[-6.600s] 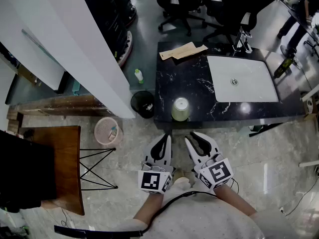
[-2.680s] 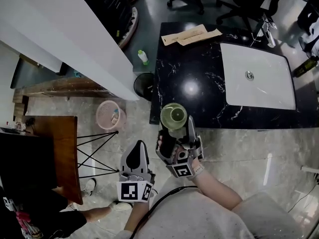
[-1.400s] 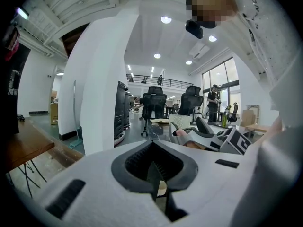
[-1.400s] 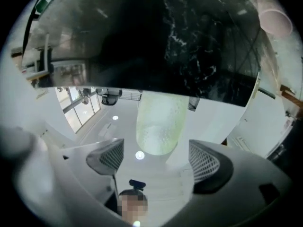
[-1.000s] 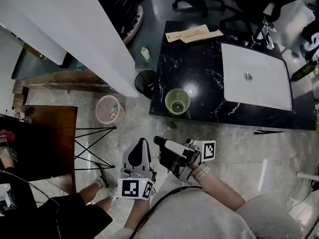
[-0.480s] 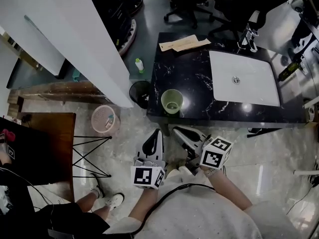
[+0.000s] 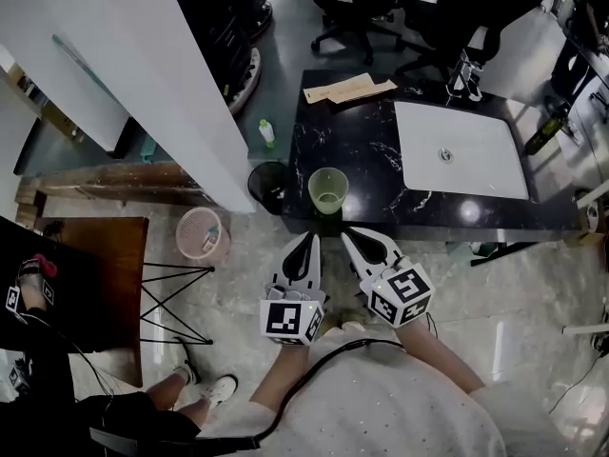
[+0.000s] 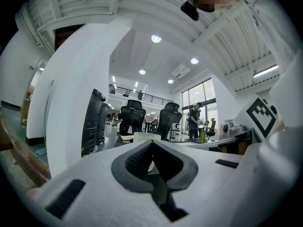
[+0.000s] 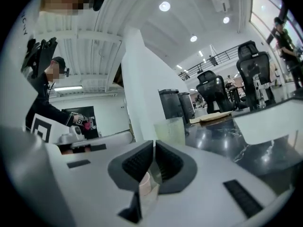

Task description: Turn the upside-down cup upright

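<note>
Seen from the left tool [image 8: 152, 144], the cup [image 8: 144, 136] ahead is almost wholly hidden behind the tool's closed pads [image 8: 135, 161]; only a strip of its pale rim shows above them. From the right tool [image 9: 154, 145], the cup's lower part is covered by that tool's pads, and a pale shape [image 9: 146, 186] low behind them is too blurred to identify. In the head view, the inside of the cup is too small to make out. Print on the papers [image 7: 348, 89] at the counter's [image 7: 381, 150] far edge, beyond both tools, cannot be read. A person [image 7: 133, 417] left of the left tool is cut off by the bottom edge.
</note>
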